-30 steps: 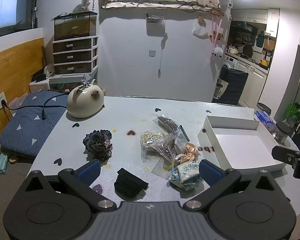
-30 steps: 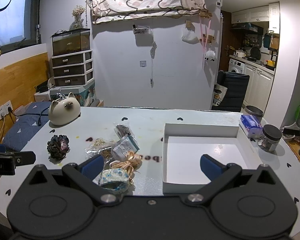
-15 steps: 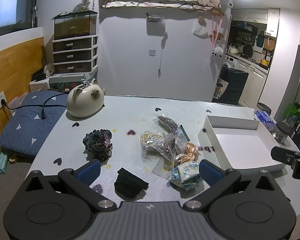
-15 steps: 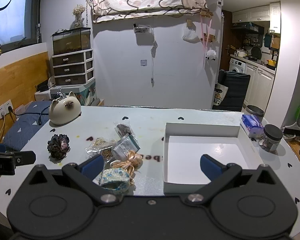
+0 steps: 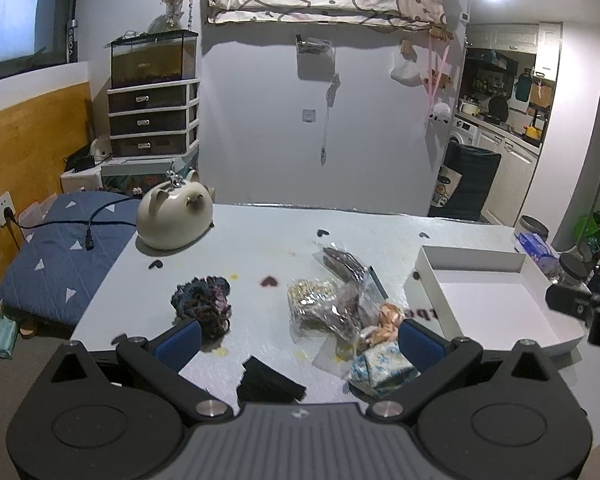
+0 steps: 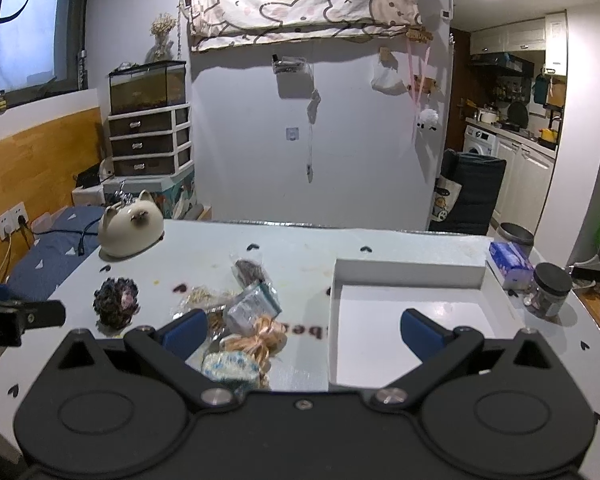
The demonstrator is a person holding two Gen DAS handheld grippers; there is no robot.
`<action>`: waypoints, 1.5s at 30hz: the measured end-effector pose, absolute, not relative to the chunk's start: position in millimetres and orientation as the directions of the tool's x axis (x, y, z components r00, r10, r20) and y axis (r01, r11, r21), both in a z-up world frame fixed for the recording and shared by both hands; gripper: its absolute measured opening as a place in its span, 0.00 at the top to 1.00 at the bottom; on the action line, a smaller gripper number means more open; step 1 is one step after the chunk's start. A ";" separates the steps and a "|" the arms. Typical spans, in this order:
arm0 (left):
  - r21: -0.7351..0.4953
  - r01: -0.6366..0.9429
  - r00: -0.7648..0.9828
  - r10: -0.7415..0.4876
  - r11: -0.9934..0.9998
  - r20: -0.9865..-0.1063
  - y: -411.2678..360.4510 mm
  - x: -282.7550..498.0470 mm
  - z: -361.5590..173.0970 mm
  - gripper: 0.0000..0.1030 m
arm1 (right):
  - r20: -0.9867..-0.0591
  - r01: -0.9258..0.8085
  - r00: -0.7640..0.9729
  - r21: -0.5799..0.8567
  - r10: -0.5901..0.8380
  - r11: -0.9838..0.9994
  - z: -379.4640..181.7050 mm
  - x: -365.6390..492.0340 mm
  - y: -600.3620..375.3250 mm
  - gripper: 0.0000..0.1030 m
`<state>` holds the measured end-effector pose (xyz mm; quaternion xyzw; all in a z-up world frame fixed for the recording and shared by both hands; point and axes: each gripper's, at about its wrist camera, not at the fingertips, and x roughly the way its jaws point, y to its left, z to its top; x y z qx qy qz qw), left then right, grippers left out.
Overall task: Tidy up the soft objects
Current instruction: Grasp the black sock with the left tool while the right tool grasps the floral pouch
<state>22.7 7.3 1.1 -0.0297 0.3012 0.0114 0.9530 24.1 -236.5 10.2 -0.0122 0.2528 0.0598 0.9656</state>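
Left wrist view.
- My left gripper [image 5: 298, 338]: jaws spread wide, nothing between them, held above the near edge of the table [image 5: 260, 236].
- Black fabric piece [image 5: 270, 382]: lies flat almost dead centre between my left fingers, just ahead of the gripper body, long axis running left-rear to right-front. Nearest item to this hand.
- Dark crocheted scrunchie [image 5: 203, 306]: just beyond my left-hand fingertip [image 5: 178, 342], slightly to the left.
- Blue-and-white floral pouch [image 5: 382, 366]: just inside the right-hand fingertip, touching the peach ribbon scrunchie [image 5: 386, 318] behind it.
- Clear packets [image 5: 332, 300]: heaped ahead and right of centre, overlapping one another.
- White tray [image 5: 472, 258]: nothing in it, off to the right of the heap; the tip of my right gripper [image 5: 580, 306] shows over its right end.
- Cat-shaped ceramic [image 5: 175, 216]: far left of the table, well apart from the soft items.

Right wrist view.
- My right gripper [image 6: 302, 330]: jaws wide apart, holding nothing. Its right finger sits over the tray floor, its left finger over the heap.
- Floral pouch [image 6: 230, 366] and ribbon scrunchie [image 6: 260, 338]: near the left finger, left of the tray wall [image 6: 332, 320].
- Tissue pack [image 6: 510, 264] and dark-lidded jar [image 6: 550, 290]: right of the tray.

Judgement: no item is boxed yet. The black piece favours my left hand; the pouch lies nearer my right, with the tray immediately beside it.
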 end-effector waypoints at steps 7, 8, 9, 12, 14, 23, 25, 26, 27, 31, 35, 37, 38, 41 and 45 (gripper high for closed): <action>-0.024 -0.061 0.817 0.036 0.998 -0.576 20.9 46.7 -0.4 0.00 | -0.426 -0.150 0.894 0.003 0.137 0.989 16.8 47.9 -231.5 0.00; -0.014 -0.068 0.814 0.047 0.998 -0.578 23.3 51.9 -1.8 0.00 | -0.420 -0.155 0.897 -0.006 0.138 0.988 17.3 52.4 -229.4 0.00; -0.009 -0.072 0.813 0.053 0.997 -0.580 27.1 57.0 -2.1 0.00 | -0.415 -0.160 0.899 -0.016 0.139 0.987 17.3 57.3 -227.5 0.00; 0.001 -0.075 0.805 0.061 0.997 -0.590 34.7 70.5 -8.2 0.00 | -0.413 -0.160 0.901 -0.035 0.132 0.986 18.5 73.6 -219.9 0.00; -0.001 -0.065 0.798 0.051 0.998 -0.600 40.4 79.5 -16.3 0.00 | -0.421 -0.177 0.896 -0.043 0.143 0.983 15.3 85.3 -215.1 0.00; 0.005 0.005 0.712 0.000 1.000 -0.702 56.7 97.4 -72.9 0.00 | -0.542 -0.213 0.819 0.020 0.189 0.977 -30.5 130.7 -200.6 0.00; -0.022 -0.002 0.700 -0.014 1.000 -0.714 61.3 96.2 -81.8 0.00 | -0.582 -0.222 0.790 0.019 0.191 0.975 -43.3 137.5 -195.3 0.00; -0.036 -0.004 0.692 -0.023 0.999 -0.722 63.5 95.5 -87.1 0.00 | -0.604 -0.231 0.771 0.029 0.201 0.973 -50.3 141.2 -192.8 0.00; -0.042 -0.009 0.683 -0.025 0.999 -0.730 65.2 96.4 -90.8 0.00 | -0.623 -0.237 0.754 0.040 0.210 0.971 -56.4 144.3 -191.2 0.00; -0.040 -0.010 0.629 -0.025 0.999 -0.777 69.2 96.8 -106.8 0.00 | -0.688 -0.270 0.688 0.055 0.233 0.961 -82.9 155.2 -177.8 0.00; -0.035 -0.021 0.577 -0.016 0.999 -0.817 72.0 97.3 -120.4 0.00 | -0.735 -0.325 0.627 0.055 0.259 0.944 -104.2 162.1 -162.0 0.01; -0.027 -0.033 0.568 -0.004 0.999 -0.823 73.5 96.9 -124.9 0.00 | -0.756 -0.355 0.595 0.056 0.272 0.933 -113.7 165.2 -153.1 0.06; -0.035 -0.035 0.562 -0.009 0.999 -0.827 74.4 96.6 -126.5 0.00 | -0.767 -0.368 0.581 0.053 0.274 0.928 -118.5 166.1 -148.9 0.07; -0.076 -0.035 0.553 -0.045 0.996 -0.832 77.6 98.8 -129.2 0.00 | -0.794 -0.389 0.545 0.044 0.269 0.920 -130.3 168.8 -140.0 0.16; -0.100 -0.001 0.570 -0.082 0.995 -0.818 74.3 106.5 -131.9 0.02 | -0.823 -0.387 0.508 0.045 0.254 0.921 -143.0 175.6 -137.2 0.26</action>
